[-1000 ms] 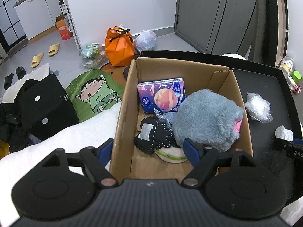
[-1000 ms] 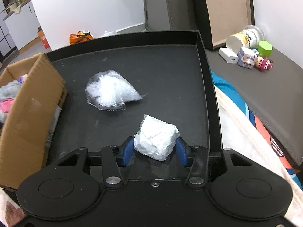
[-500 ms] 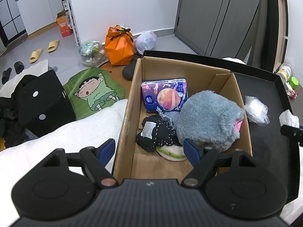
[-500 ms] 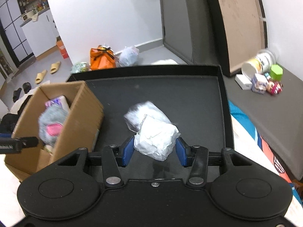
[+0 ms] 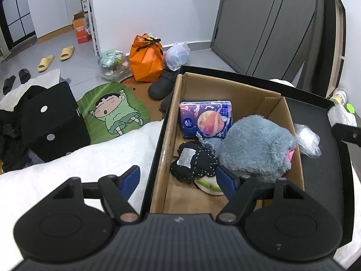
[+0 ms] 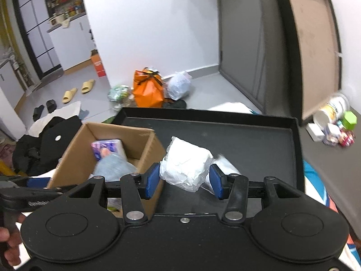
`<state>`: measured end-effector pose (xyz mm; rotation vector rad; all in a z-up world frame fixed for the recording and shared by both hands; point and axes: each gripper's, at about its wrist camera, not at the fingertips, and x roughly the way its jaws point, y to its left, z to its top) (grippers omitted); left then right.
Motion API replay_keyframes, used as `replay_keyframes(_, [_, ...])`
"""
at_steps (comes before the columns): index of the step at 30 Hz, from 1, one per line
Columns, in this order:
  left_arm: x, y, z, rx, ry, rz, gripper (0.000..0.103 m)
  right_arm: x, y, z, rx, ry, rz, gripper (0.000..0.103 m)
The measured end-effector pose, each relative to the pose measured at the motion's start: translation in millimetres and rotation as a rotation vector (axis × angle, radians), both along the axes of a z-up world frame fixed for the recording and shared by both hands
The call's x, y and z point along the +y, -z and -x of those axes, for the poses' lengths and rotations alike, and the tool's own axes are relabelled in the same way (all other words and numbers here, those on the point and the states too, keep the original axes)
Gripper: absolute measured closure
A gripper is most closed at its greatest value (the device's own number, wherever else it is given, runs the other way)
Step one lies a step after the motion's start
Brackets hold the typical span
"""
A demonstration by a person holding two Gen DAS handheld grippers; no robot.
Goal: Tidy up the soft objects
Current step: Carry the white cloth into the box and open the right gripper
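Right hand-held gripper (image 6: 183, 181) clenched on white wad (image 6: 185, 164), held above black tray (image 6: 259, 140) – cardboard box (image 6: 144, 155) lies just left of it. Left hand-held gripper (image 5: 178, 179) released, empty, at box's near-left corner; judged next: carry wad leftward over the box rim.

Box (image 5: 291, 122) on tray (image 5: 315, 103) (plush toy (image 5: 255, 146) inside).

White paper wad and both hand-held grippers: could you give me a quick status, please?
Right hand-held gripper shut on crumpled white paper wad, lifted beside brown cardboard box. Left hand-held gripper open, empty. Grey plush toy fills much of box.
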<state>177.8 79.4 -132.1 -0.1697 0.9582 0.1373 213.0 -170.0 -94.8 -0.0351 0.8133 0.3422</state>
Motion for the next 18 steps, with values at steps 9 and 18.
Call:
replay_keyframes(9, [12.2, 6.2, 2.4, -0.002, -0.015, 0.036, 0.051, 35.6, -2.1, -7.7, -0.009, -0.068, 0.008, 0.056])
replay_keyframes(18, [20.7, 12.8, 2.8, 0.005, -0.031, 0.06, 0.083, 61.2, -2.0, -18.9, -0.014, -0.103, 0.017, 0.056])
